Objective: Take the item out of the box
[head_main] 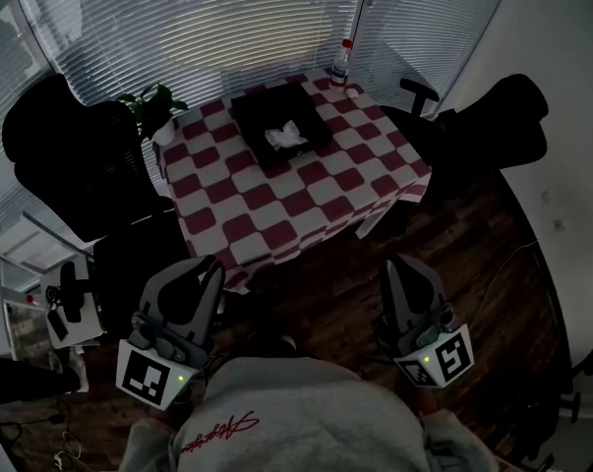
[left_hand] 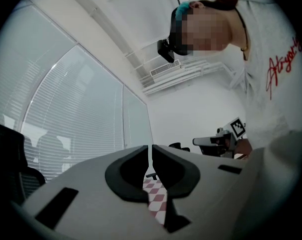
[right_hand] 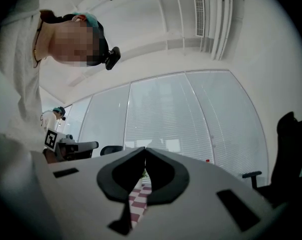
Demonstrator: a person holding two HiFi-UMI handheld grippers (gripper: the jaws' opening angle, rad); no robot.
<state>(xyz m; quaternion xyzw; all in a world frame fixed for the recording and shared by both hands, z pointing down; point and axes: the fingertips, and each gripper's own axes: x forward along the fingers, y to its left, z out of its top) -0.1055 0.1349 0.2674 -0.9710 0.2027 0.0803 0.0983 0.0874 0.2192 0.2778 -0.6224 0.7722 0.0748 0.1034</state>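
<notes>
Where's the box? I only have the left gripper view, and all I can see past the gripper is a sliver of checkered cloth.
Observer: The black box sits on the far half of the checkered table, with a bottle standing apart from it at the table's far corner.
Operator: Is there an item inside it?
Observer: Yes, a white crumpled item lies inside the box, which is open at the top.
</notes>
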